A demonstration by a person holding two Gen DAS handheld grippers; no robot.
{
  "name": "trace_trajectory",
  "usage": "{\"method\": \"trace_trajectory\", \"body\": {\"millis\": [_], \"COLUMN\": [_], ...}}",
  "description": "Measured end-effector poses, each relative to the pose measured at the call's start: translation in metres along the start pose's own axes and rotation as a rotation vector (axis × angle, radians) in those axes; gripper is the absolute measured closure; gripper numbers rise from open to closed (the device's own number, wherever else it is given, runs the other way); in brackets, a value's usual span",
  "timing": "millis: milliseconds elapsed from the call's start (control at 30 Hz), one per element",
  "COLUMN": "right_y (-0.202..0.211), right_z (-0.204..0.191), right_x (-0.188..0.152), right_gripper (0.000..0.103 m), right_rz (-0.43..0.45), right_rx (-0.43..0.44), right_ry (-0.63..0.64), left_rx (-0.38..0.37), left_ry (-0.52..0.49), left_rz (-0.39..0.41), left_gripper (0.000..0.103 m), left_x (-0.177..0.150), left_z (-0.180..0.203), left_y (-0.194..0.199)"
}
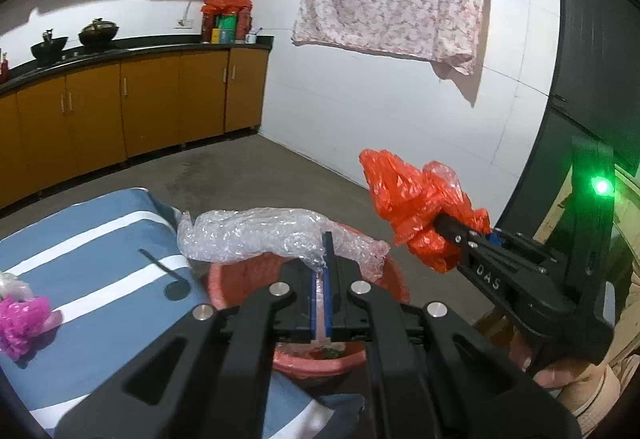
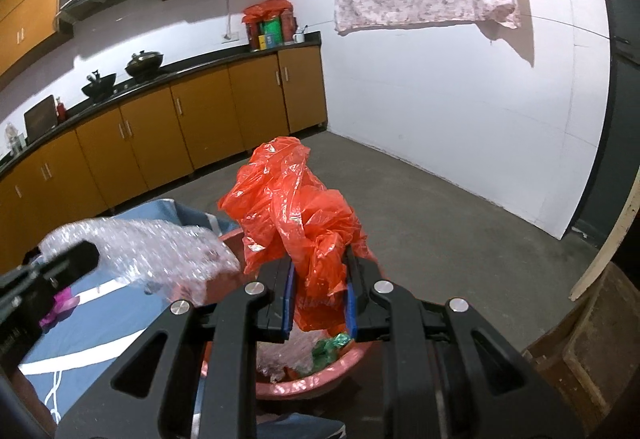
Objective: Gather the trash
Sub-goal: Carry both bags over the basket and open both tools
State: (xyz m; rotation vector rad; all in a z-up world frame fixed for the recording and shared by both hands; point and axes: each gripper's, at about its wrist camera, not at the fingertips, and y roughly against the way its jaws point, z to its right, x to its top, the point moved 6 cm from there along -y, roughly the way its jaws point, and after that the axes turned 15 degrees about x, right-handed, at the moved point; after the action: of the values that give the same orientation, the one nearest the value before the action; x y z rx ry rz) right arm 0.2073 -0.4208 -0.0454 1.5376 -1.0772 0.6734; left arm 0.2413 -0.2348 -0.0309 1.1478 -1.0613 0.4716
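Note:
My left gripper (image 1: 322, 259) is shut on a clear bubble wrap sheet (image 1: 260, 235) and holds it above a pink basin (image 1: 384, 279). My right gripper (image 2: 320, 279) is shut on a crumpled orange plastic bag (image 2: 296, 207) and holds it over the same basin (image 2: 352, 359). The basin holds clear plastic and a green wrapper (image 2: 330, 347). The right gripper (image 1: 452, 235) with its orange bag (image 1: 412, 199) shows at the right in the left wrist view. The bubble wrap (image 2: 140, 251) shows at the left in the right wrist view.
A blue and white striped cloth (image 1: 100, 271) covers the surface beside the basin, with a crumpled magenta wrapper (image 1: 20, 319) on it. Kitchen cabinets (image 1: 120, 111) line the far wall. A wooden box (image 2: 592, 351) stands at the right. The concrete floor (image 2: 440, 207) lies beyond.

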Motion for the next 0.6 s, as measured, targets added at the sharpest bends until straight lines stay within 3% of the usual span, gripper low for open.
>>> {"method": "trace_trajectory", "body": {"millis": [300, 333, 400, 433, 467, 600], "right_y": [-0.020, -0.026, -0.036, -0.038, -0.039, -0.037], "right_z": [0.006, 0.006, 0.006, 0.006, 0.005, 0.005], "right_x": [0.004, 0.001, -0.006, -0.008, -0.012, -0.022], "right_gripper": [0.082, 0.080, 0.073, 0.064, 0.057, 0.047], "right_rz": [-0.005, -0.019, -0.049, -0.058, -0.066, -0.075], "right_rx": [0.006, 0.013, 0.030, 0.036, 0.042, 0.041], "right_ry": [-0.018, -0.021, -0.031, -0.033, -0.034, -0.026], "left_rx": [0.002, 0.010, 0.027, 0.046, 0.054, 0.100], "left_ry": [-0.029, -0.026, -0.017, -0.005, 0.000, 0.015], "left_rz": [-0.048, -0.063, -0.085, -0.095, -0.097, -0.119], "left_gripper": [0.095, 0.090, 0.067, 0.057, 0.056, 0.051], "left_x": [-0.016, -0.020, -0.028, -0.033, -0.036, -0.048], "left_z": [0.010, 0.007, 0.001, -0.006, -0.012, -0.038], "left_y": [-0.036, -0.041, -0.046, -0.049, -0.049, -0.049]}}
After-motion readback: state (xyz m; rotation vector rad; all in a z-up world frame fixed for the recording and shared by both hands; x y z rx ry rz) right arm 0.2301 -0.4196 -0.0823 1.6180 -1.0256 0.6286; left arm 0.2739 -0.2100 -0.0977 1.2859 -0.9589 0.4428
